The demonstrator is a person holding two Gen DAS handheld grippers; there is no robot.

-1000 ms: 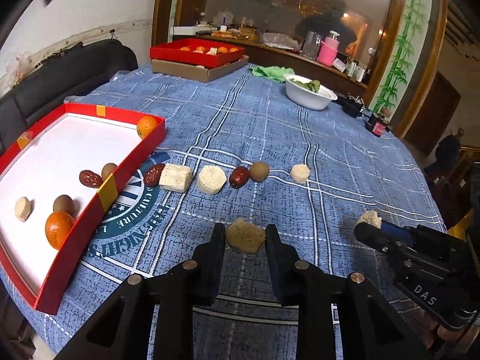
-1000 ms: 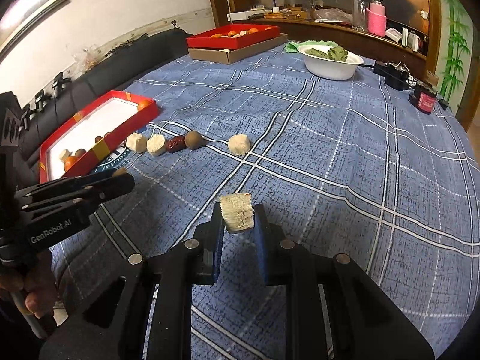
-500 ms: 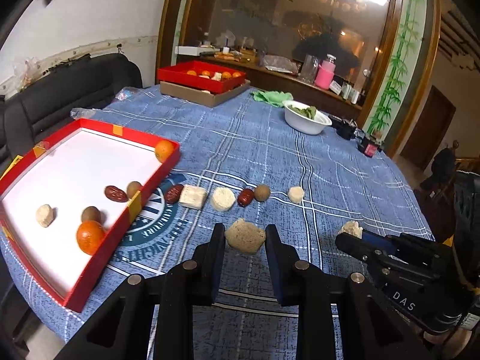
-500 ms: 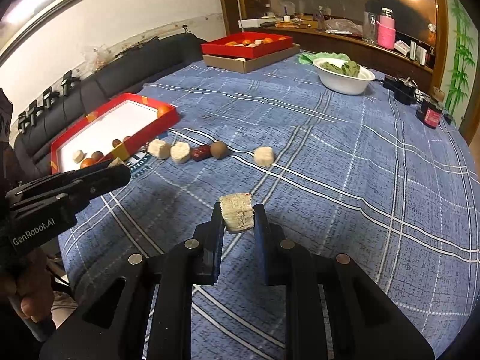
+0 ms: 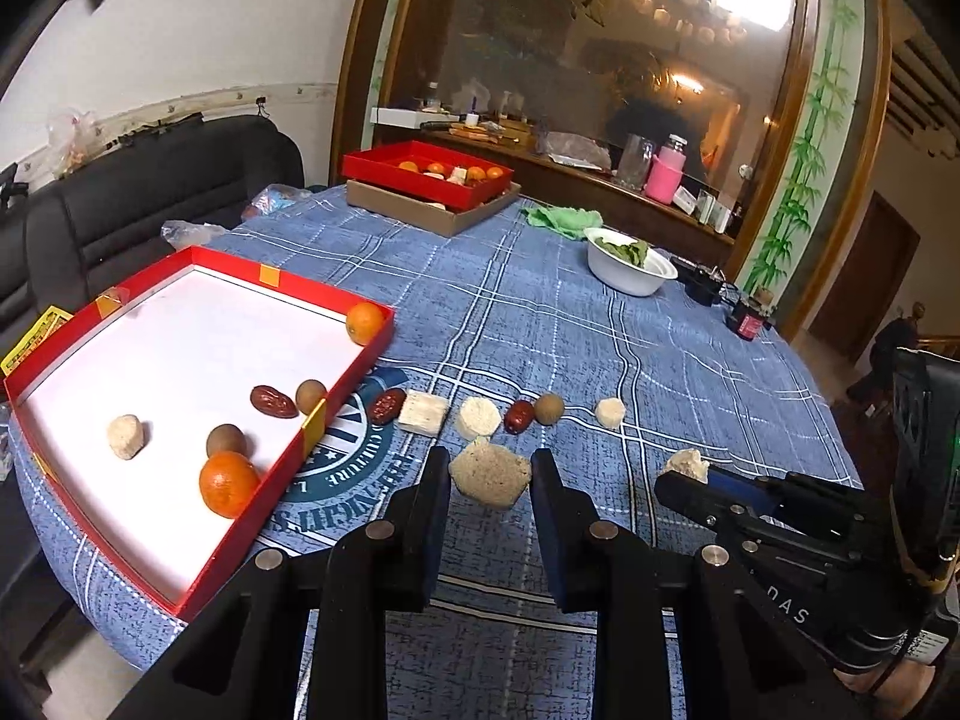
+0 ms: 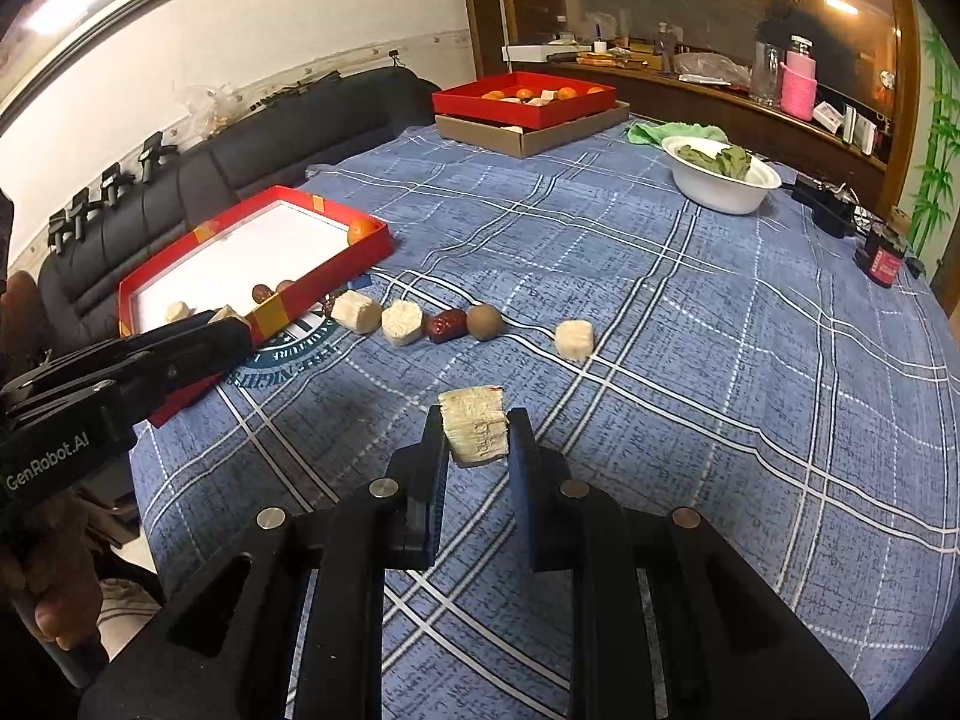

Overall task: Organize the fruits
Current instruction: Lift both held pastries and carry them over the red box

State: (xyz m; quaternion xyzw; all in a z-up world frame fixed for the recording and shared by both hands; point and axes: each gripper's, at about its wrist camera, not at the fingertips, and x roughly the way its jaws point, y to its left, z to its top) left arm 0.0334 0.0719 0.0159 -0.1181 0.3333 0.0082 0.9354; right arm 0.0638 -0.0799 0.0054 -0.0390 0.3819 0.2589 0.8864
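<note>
My left gripper [image 5: 490, 474] is shut on a tan hexagonal cake [image 5: 489, 473], held above the blue cloth. My right gripper [image 6: 477, 432] is shut on a pale square cake [image 6: 474, 426], also lifted; it shows in the left wrist view [image 5: 684, 465]. A red tray [image 5: 336, 300] at the left holds two oranges [image 5: 228, 483], two brown round fruits, a red date [image 5: 273, 402] and a pale cake. A row lies on the cloth beside it: date [image 5: 387, 406], square cake [image 5: 423, 413], round cake [image 5: 478, 418], date [image 5: 519, 416], brown fruit [image 5: 549, 408], cake [image 5: 610, 412].
A second red tray [image 5: 426, 171] with oranges sits on a cardboard box at the far side. A white bowl [image 5: 627, 267] of green leaves, a green cloth, a black adapter and a red jar [image 5: 747, 321] stand far right. A black sofa lies beyond the table's left edge.
Both grippers have risen and drawn back from the table with their cakes still held; the tray and the row of items now sit lower and farther in view.
</note>
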